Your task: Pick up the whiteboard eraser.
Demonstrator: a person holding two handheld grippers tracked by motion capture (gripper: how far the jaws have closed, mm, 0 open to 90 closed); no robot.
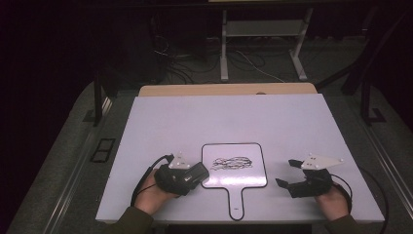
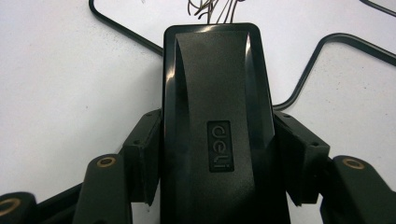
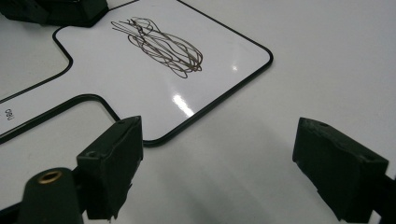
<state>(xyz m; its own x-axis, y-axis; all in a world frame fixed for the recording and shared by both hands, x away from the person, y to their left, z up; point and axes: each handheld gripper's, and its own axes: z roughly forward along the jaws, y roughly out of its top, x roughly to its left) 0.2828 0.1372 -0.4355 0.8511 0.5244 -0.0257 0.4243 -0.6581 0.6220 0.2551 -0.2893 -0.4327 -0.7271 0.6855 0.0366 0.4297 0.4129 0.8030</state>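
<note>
1. "deli" — raised lettering on a small dark plate set into the top of the black eraser; in the left gripper view the word runs lengthwise along the eraser, so it reads turned on its side.
2. "deli" — tiny black print on the handle of the white board, at the far left edge of the right gripper view; it too stands sideways and is only just readable.
3. The dark pen scribble on the board forms no letters or numbers.
</note>
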